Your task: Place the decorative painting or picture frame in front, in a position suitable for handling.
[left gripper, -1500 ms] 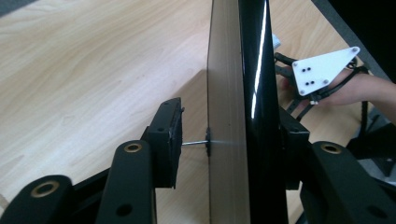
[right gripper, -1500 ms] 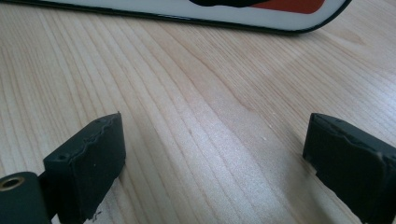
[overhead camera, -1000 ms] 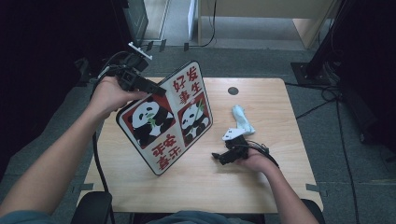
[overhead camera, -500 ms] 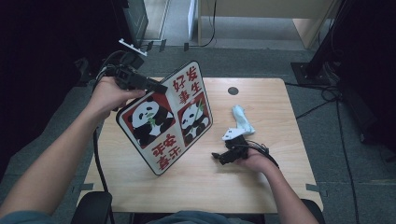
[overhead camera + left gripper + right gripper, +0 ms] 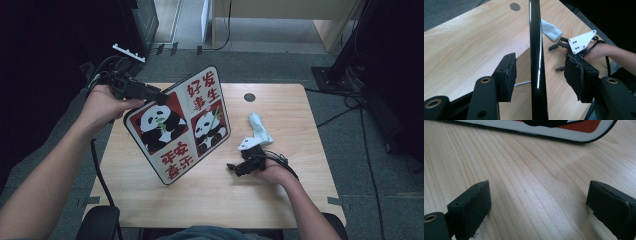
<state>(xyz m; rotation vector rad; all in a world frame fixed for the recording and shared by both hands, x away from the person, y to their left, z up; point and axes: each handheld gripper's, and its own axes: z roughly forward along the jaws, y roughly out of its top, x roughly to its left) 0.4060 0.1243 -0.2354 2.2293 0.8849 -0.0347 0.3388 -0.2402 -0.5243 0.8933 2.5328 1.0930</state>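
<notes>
A flat board (image 5: 180,125) printed with two pandas and red characters stands tilted on the wooden table (image 5: 280,195). My left gripper (image 5: 156,95) sits at its upper left edge. In the left gripper view the board's black edge (image 5: 535,50) runs between the pads (image 5: 507,72) with a gap on each side; the jaws have just been opening and do not press on it. My right gripper (image 5: 234,169) rests low on the table to the right of the board, open, with bare wood between its jaws (image 5: 541,195) and the board's lower rim (image 5: 564,131) ahead of it.
A crumpled pale cloth (image 5: 260,127) lies just beyond the right hand, also seen as the cloth (image 5: 551,30) in the left gripper view. A dark round hole (image 5: 249,97) marks the table's far side. A thin metal rod (image 5: 522,83) shows behind the board. Cables lie on the floor.
My left hand has drawn back a little to the left, and its jaws stand wider around the board's edge. The board and the right hand have stayed put.
</notes>
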